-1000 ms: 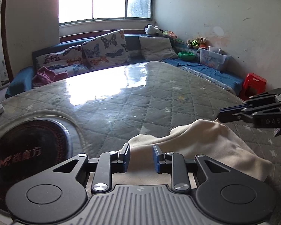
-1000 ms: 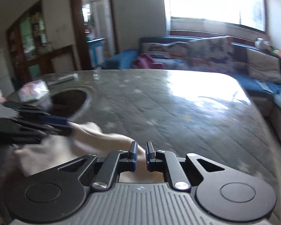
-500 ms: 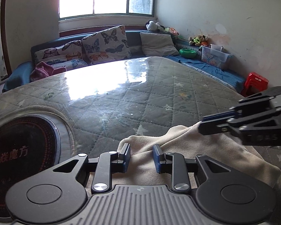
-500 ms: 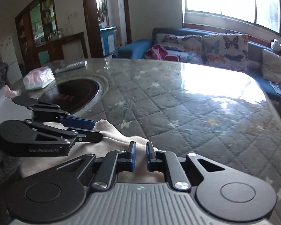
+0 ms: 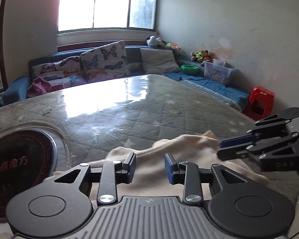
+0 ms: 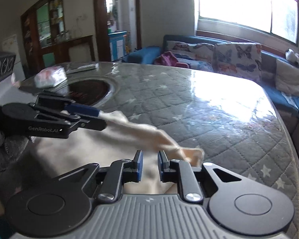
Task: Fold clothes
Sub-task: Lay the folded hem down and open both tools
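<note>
Two tools are working one cream cloth (image 5: 189, 147) at the near edge of the bench (image 5: 129, 115), which has a grey quilted cover w/ stars under a shiny clear sheet.

L tool (image 5: 149, 167): in its own view the blue pads stand apart, w/ cloth filling the gap behind them. From the R wrist view the cloth edge seems to start right at its tips and sits raised off the bench. That part is blurred, so can't tell if it's clamped or just resting there.

R tool (image 6: 150, 166): narrow gap between the pads, cloth visible in the gap, and a lifted corner of cloth just beside its R finger. Can't tell if it's pinching either. In the L wrist view it comes in from the right, tips touching or just over the cloth's raised ridge.

Cloth: bunched, not flat. A ridge runs between the two tools and the rest lies slack on the bench towards the near edge.

Other bits: a round dark cooker plate (image 5: 16, 159) is set into the bench on the L side, near the cloth but apart from it. A tissue pack (image 6: 49, 77) lies beyond the plate. A sofa w/ butterfly cushions (image 5: 101, 63) sits under the window, and a red stool (image 5: 259, 103) stands by the far wall
</note>
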